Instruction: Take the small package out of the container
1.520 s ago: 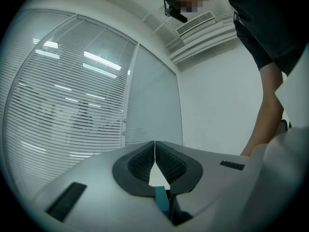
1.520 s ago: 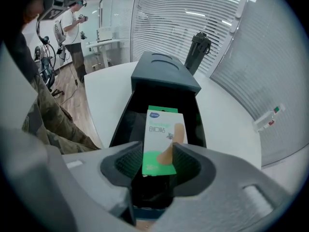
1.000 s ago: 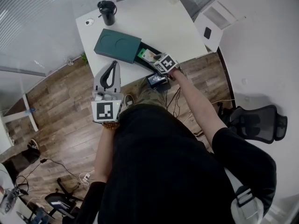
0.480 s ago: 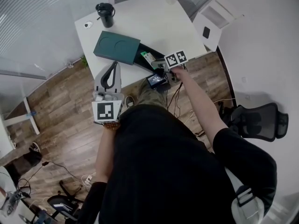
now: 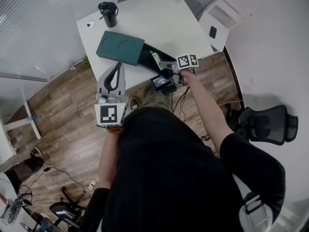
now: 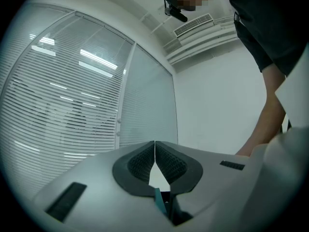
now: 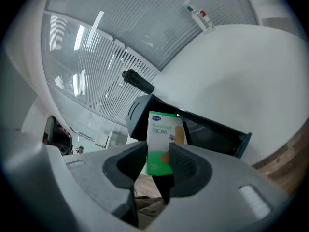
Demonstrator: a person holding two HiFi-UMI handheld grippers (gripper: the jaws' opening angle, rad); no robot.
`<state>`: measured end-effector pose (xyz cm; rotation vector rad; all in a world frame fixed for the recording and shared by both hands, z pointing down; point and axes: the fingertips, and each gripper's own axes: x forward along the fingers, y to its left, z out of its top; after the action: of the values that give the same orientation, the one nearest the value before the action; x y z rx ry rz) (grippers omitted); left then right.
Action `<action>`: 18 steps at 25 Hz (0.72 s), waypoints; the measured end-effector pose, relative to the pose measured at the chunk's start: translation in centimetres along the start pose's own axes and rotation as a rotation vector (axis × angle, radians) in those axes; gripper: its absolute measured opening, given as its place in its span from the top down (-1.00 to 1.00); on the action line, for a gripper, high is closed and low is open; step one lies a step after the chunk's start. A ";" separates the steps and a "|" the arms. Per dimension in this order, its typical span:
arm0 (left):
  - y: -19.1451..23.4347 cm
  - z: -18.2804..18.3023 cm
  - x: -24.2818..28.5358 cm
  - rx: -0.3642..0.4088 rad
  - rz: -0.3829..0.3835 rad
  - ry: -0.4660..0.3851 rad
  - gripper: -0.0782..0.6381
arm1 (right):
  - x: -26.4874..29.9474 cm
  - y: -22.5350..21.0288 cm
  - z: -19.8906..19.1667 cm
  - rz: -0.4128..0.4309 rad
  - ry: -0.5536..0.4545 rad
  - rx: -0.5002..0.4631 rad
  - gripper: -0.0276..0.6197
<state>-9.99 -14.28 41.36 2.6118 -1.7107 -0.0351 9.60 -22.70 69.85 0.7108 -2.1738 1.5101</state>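
The bandage box, green and white, is pinched by its lower end in the right gripper. The jaws have just been closing and now sit narrow, with the pads on either side of the box and most of it sticking out past them. It's up in front of the dark green container, above the open tray part. I can't tell from here whether it's fully clear of the tray wall.

The container sits near the edge of the white table, with its lid next to the tray. The left gripper is off to the side, well apart from all this, with its jaws pressed together on nothing.

My guess at what could go wrong: it's an end-only grip on light cardboard, so the box could swivel or slide out if it's pulled away fast. Squeeze harder and it probably dents. A low corner could also catch the tray wall and drag the container towards the table edge.
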 end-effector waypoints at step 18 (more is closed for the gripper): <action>-0.2 0.0 -0.1 0.007 -0.004 -0.008 0.77 | -2.4 -0.7 1.5 -0.052 -0.123 -0.026 0.57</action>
<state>-9.87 -14.11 41.32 2.6239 -1.7116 -0.0400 11.92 -23.88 68.47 0.8655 -2.2419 1.4444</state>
